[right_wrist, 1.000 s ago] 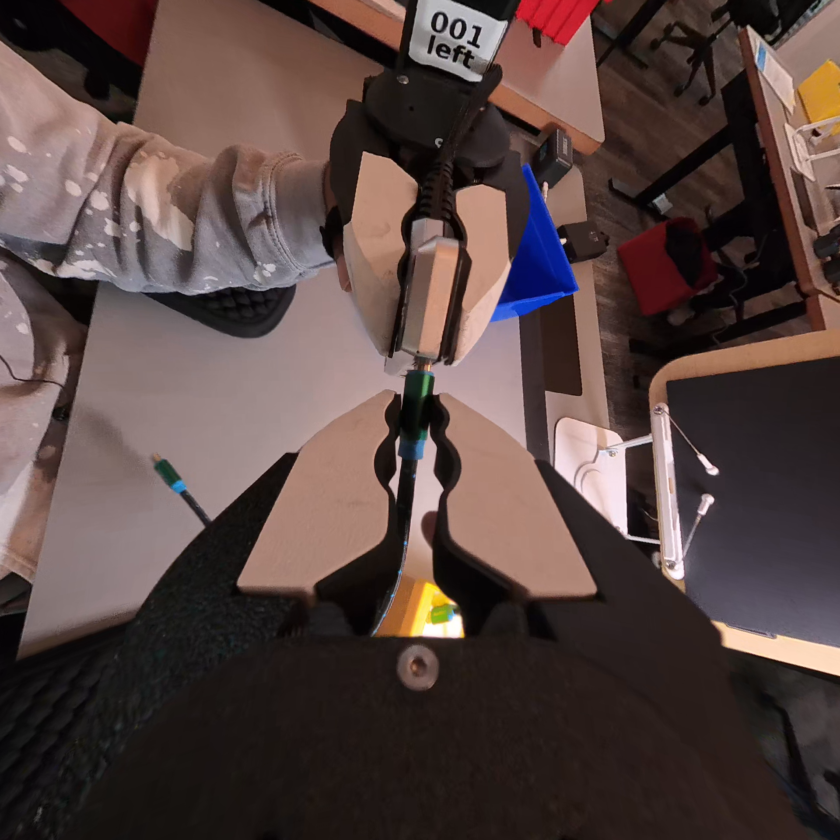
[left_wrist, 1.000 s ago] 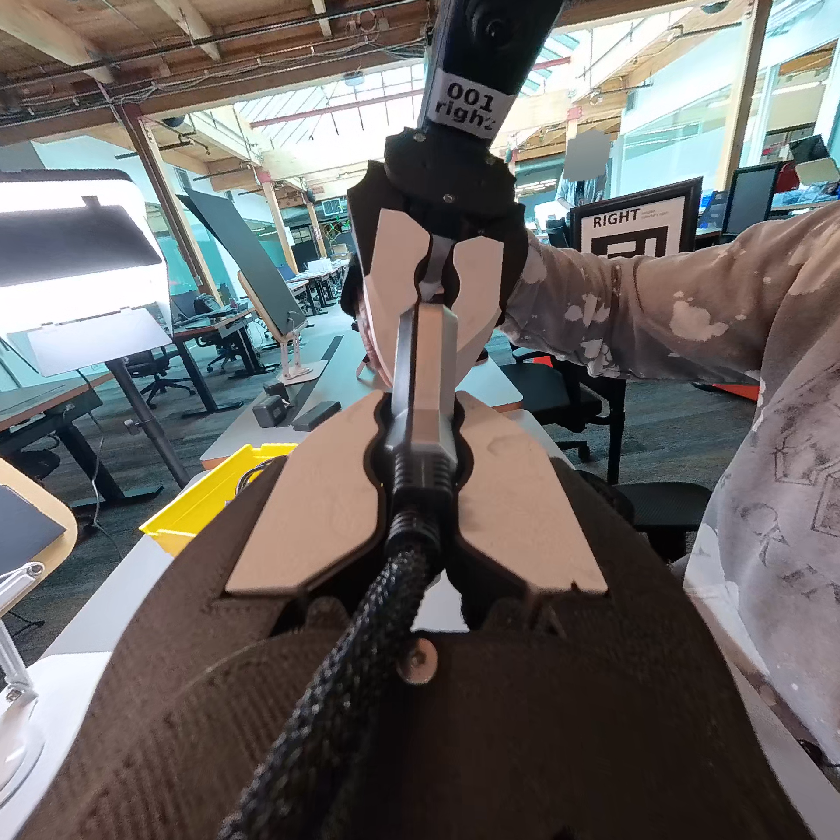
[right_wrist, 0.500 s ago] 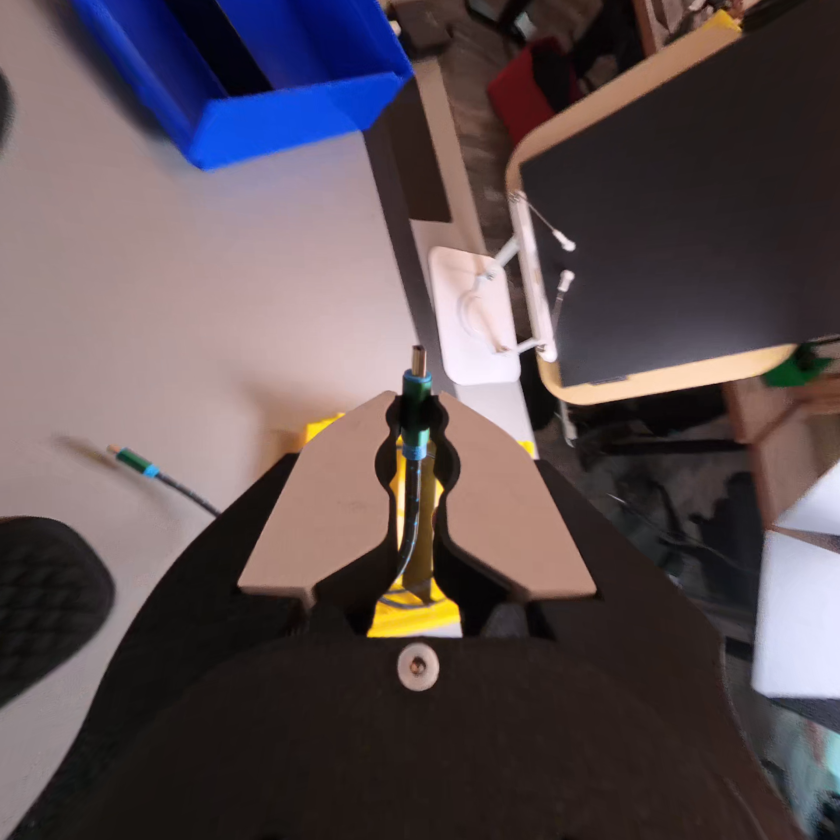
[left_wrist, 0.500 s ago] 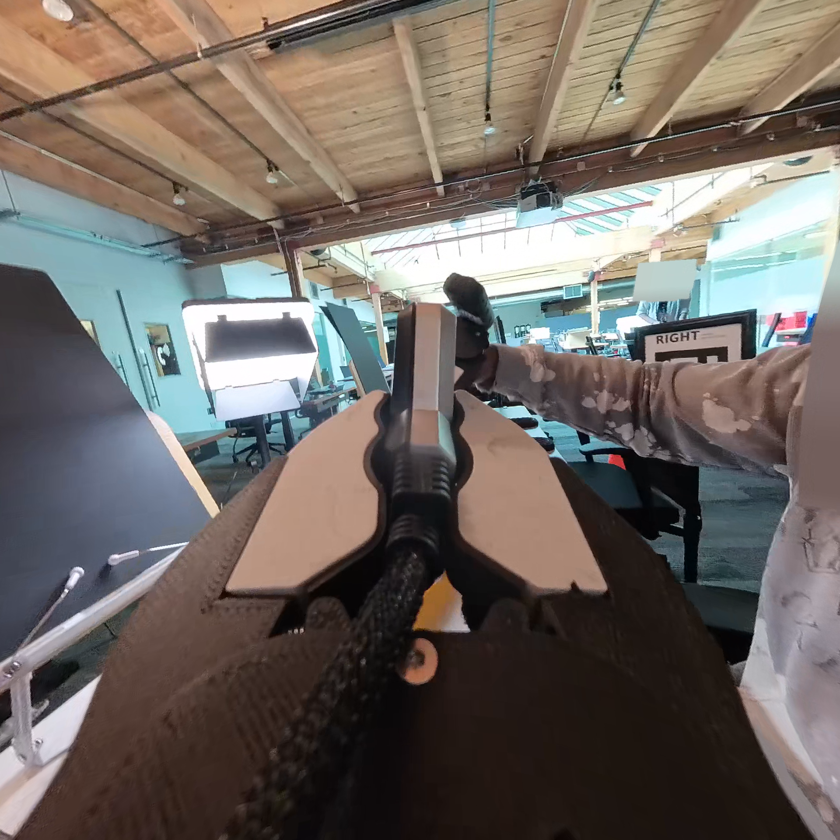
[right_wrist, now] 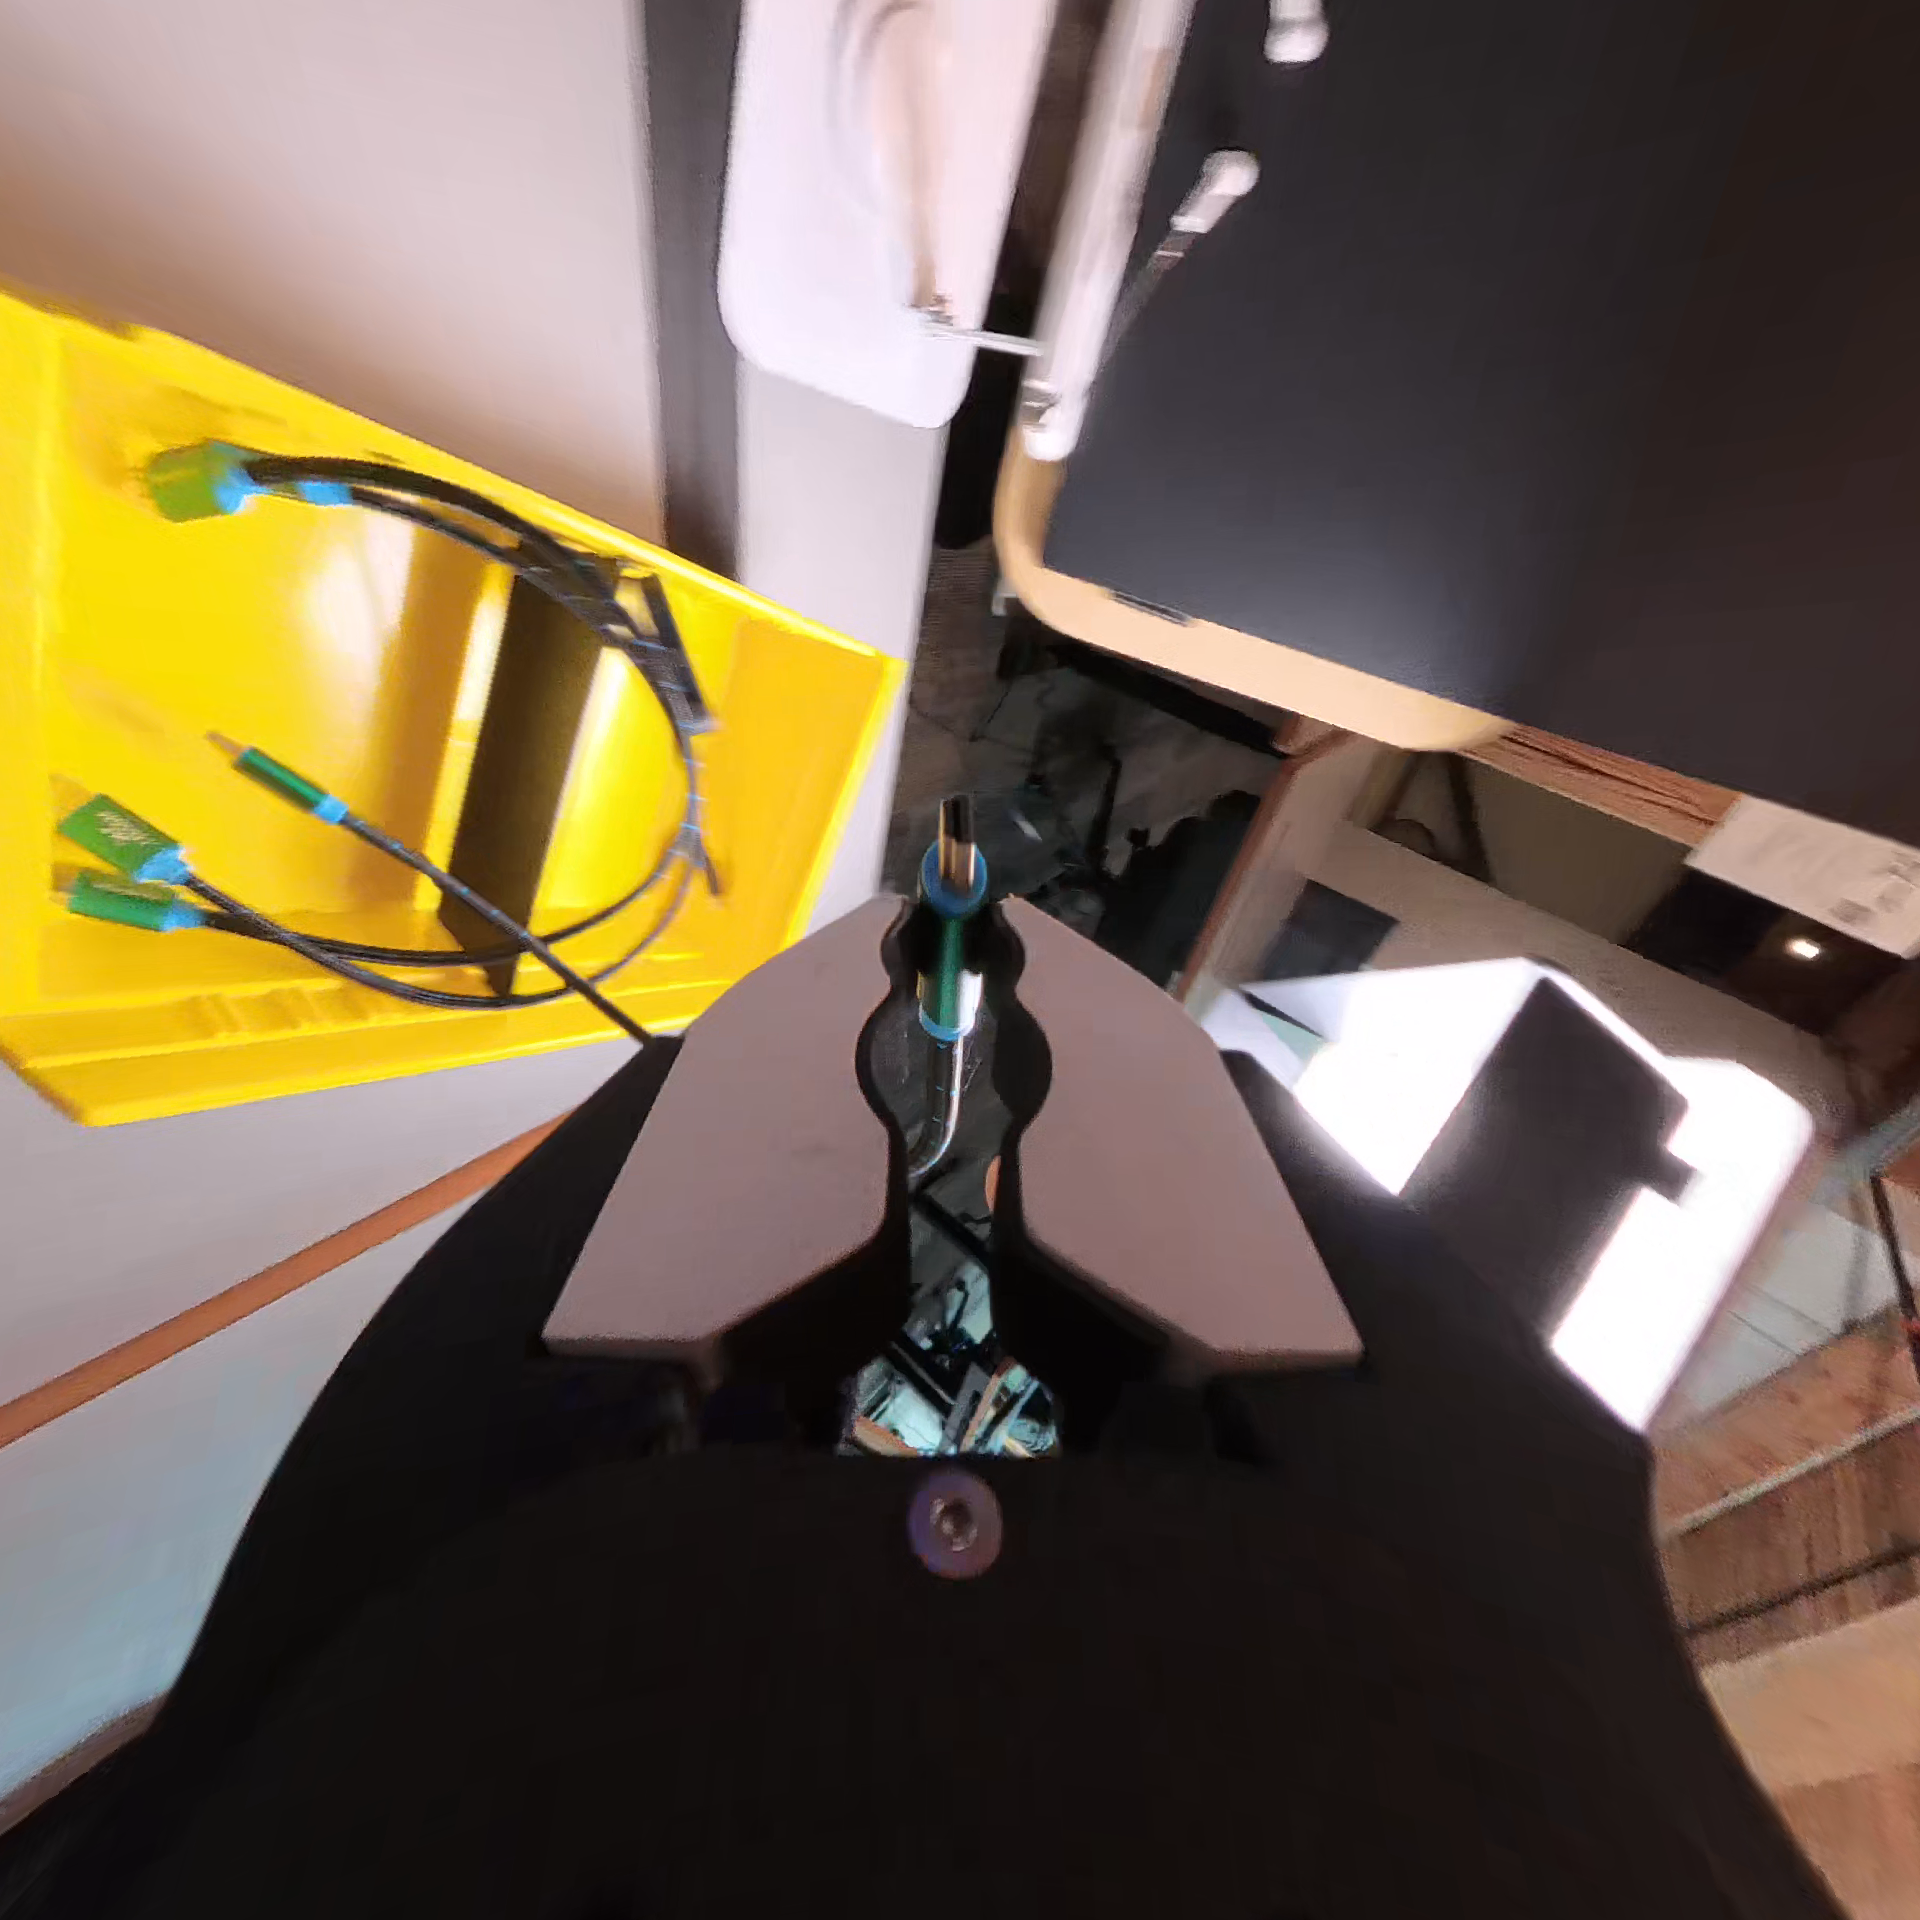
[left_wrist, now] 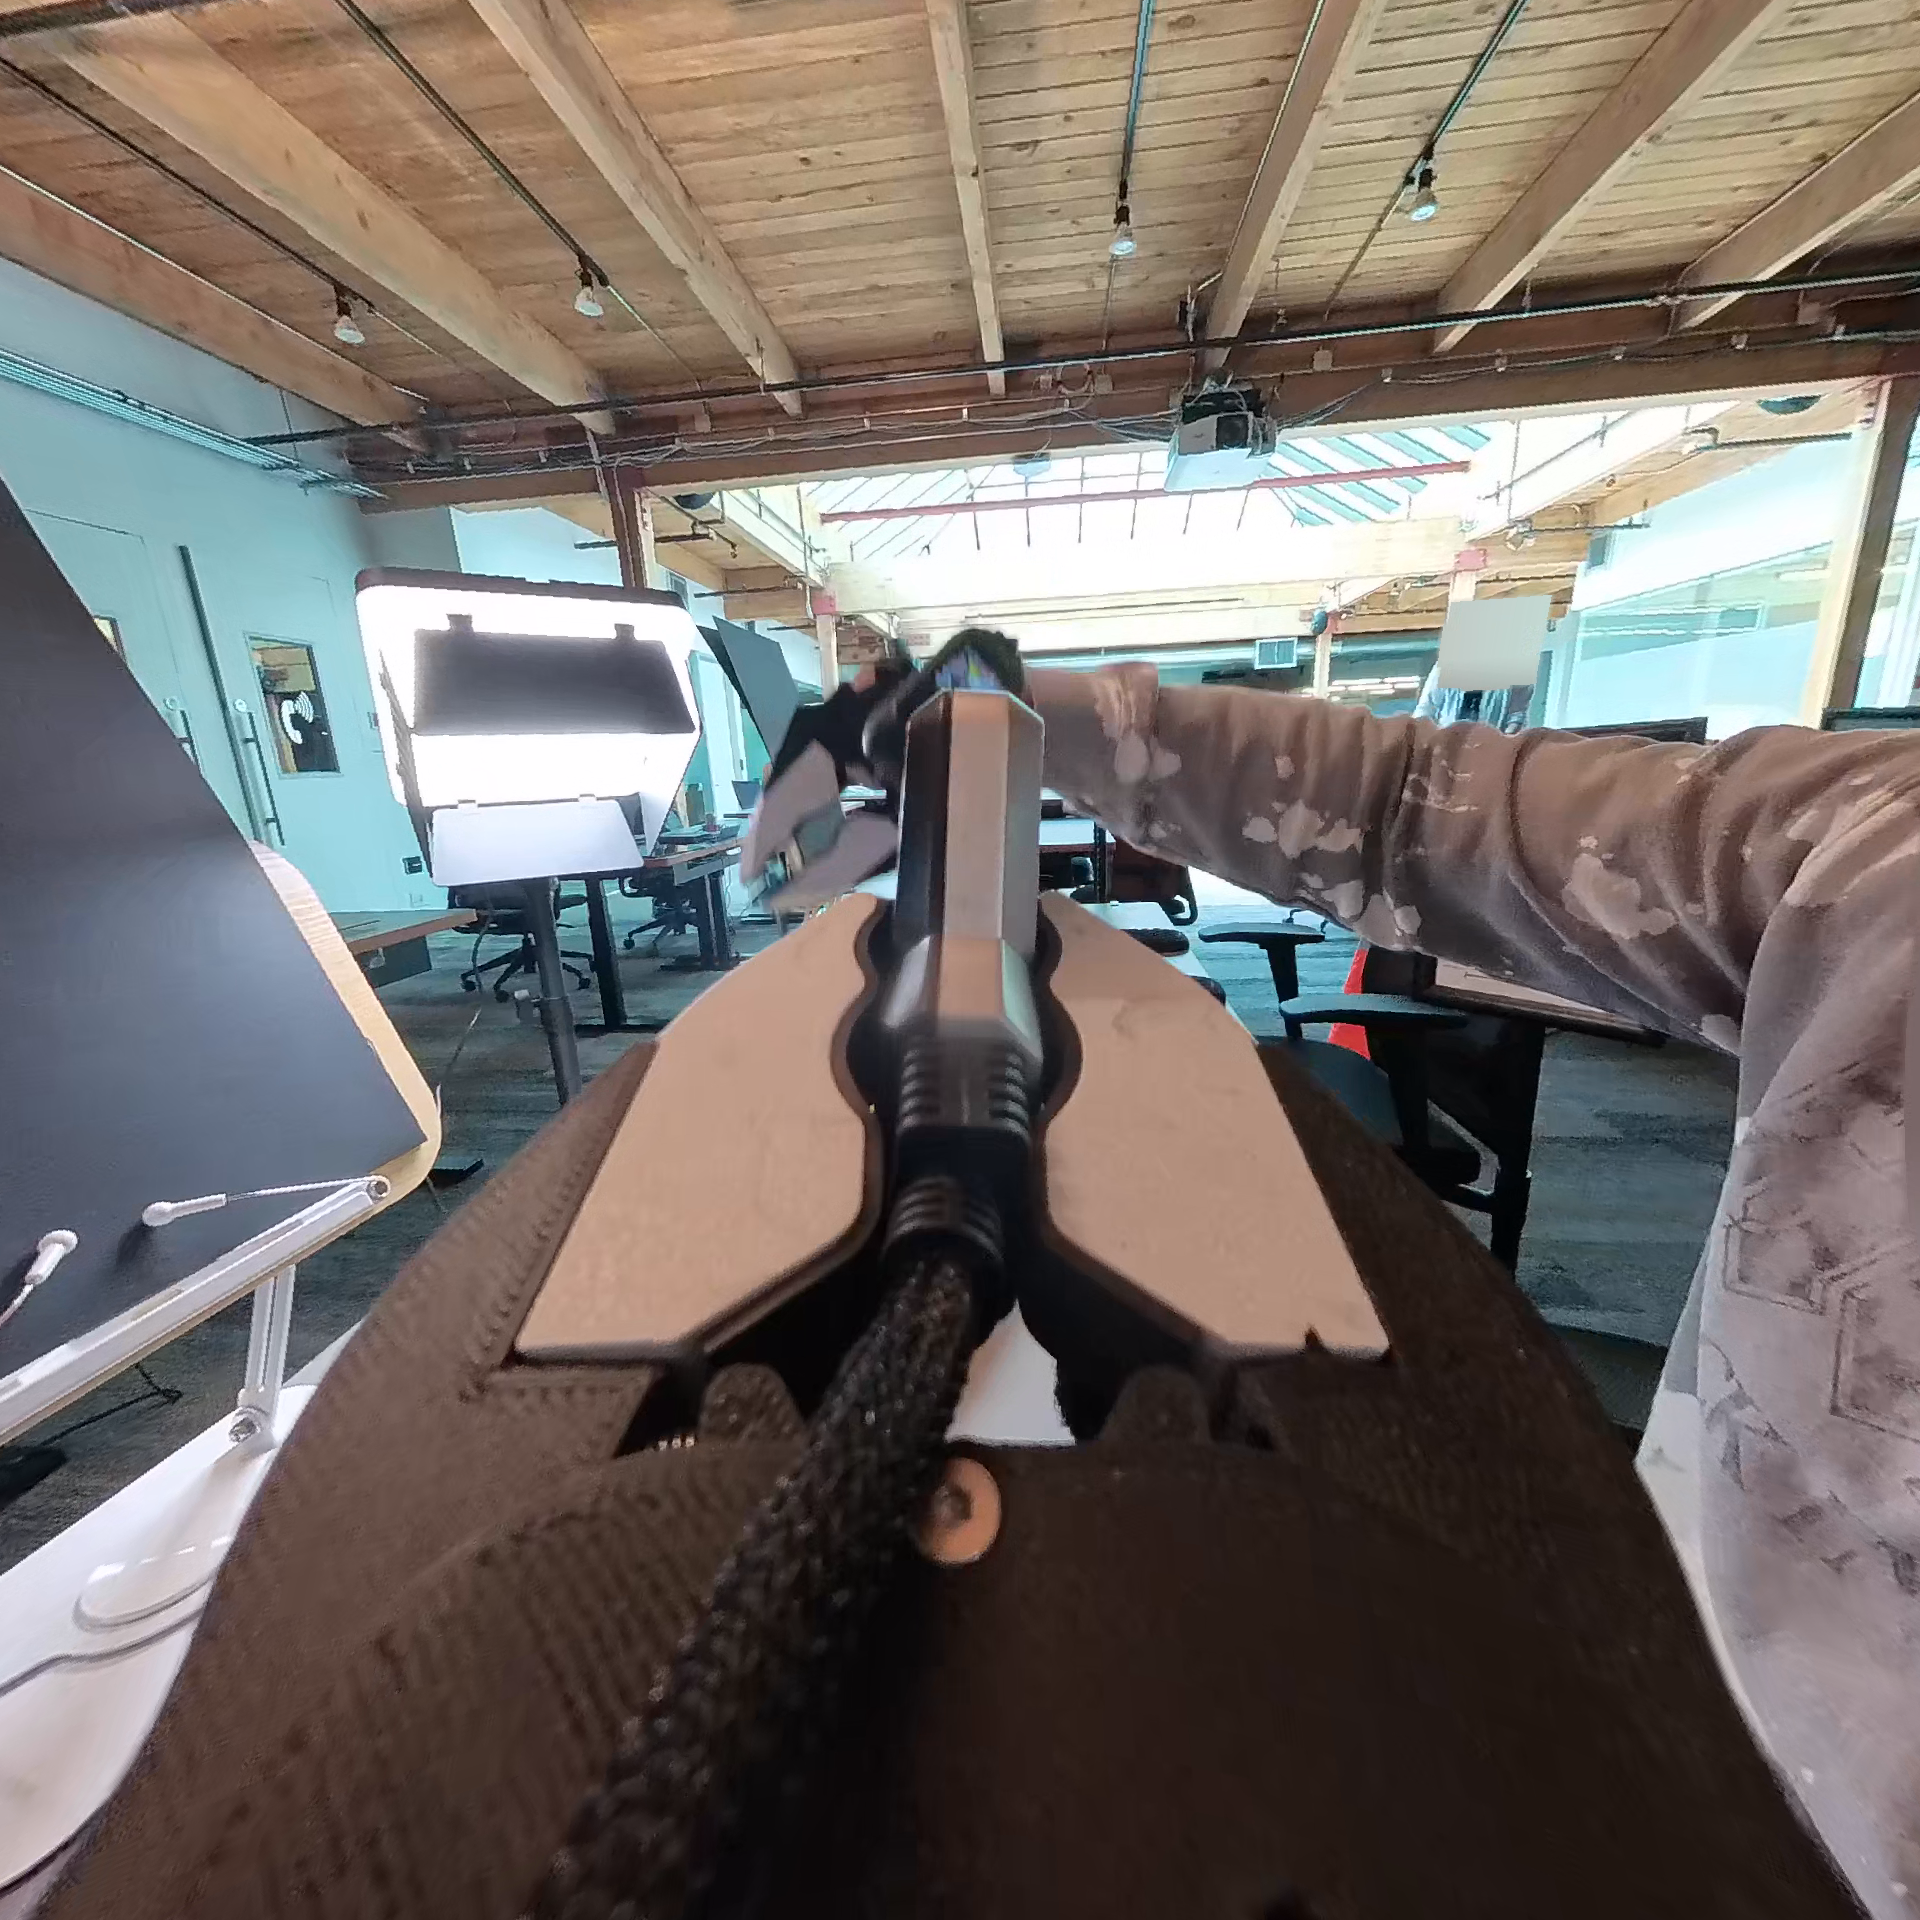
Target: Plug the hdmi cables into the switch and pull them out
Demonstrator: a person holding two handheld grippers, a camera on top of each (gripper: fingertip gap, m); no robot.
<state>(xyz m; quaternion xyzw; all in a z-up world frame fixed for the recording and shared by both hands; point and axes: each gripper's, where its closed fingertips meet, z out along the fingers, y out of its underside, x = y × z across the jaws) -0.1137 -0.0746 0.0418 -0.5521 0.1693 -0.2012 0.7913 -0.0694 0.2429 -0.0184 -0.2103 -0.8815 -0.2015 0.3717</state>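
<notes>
On the desk (right_wrist: 312, 187), a yellow bin (right_wrist: 821, 727) holds coiled green-plugged HDMI cables (right_wrist: 582, 623). Right hand-held gripper (right_wrist: 951, 914) pinches one cable's plug (right_wrist: 948, 935); left hand-held gripper (left_wrist: 961, 925) clamps the grey switch (left_wrist: 971, 831), whose ports are hidden. Both views are blurred.

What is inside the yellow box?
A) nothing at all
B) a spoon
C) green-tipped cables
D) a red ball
C: in the right wrist view the yellow box holds looped black cables with green plugs.
</notes>
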